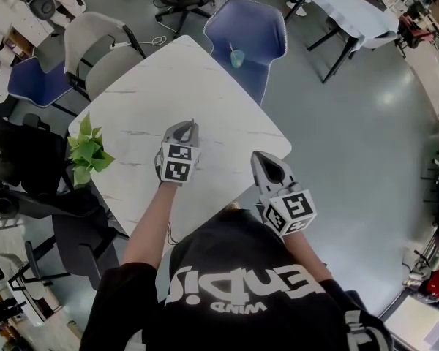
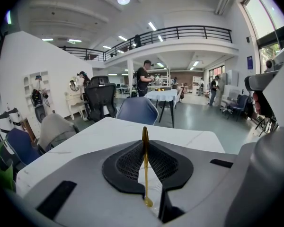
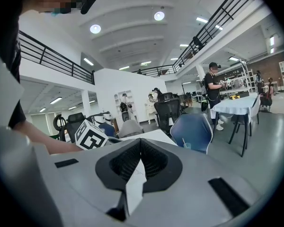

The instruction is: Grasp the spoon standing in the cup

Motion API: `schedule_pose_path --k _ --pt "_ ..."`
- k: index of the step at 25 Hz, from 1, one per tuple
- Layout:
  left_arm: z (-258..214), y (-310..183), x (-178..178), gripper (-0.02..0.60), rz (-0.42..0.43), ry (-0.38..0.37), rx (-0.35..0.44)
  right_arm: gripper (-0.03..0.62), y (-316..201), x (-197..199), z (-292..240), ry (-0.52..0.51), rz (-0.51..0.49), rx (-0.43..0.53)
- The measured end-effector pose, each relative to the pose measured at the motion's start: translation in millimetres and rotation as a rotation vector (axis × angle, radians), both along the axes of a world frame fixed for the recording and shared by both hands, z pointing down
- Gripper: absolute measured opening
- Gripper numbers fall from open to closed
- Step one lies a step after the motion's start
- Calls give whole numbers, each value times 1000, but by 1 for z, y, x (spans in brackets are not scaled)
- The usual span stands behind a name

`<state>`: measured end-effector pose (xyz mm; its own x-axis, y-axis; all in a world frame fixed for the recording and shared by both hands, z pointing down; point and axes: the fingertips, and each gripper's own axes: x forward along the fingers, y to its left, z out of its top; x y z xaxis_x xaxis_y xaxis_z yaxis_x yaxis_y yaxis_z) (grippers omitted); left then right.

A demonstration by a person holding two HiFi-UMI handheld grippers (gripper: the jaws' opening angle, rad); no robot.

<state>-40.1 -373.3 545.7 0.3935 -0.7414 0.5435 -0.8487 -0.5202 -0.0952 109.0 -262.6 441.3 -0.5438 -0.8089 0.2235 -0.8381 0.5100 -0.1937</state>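
Note:
A thin golden spoon [image 2: 145,164] stands upright between the black pads of my left gripper [image 2: 145,148], its narrow end rising above the fingertips and its rounded end hanging low in the gap. The pads press on its stem. I cannot make out a cup under it. In the head view the left gripper [image 1: 181,127] hovers over the middle of the white marble table [image 1: 168,79], and the spoon is hidden there. My right gripper [image 1: 263,159] hangs past the table's near right edge. Its jaws [image 3: 140,148] are shut with nothing between them.
A potted green plant [image 1: 86,152] stands at the table's left corner. A blue chair [image 1: 245,20] at the far side carries a small clear cup with a straw [image 1: 237,58]. A grey chair [image 1: 95,46] stands at the far left. Grey floor lies to the right.

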Motion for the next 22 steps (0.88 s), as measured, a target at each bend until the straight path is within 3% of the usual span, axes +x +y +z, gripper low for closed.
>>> schedule_pose_path --k 9,22 --pt "-23 5 -5 38 -9 18 43 12 4 -4 -1 -7 -11 4" --pt "-95 26 -18 38 -43 146 207 12 10 -14 -4 -12 -40 16"
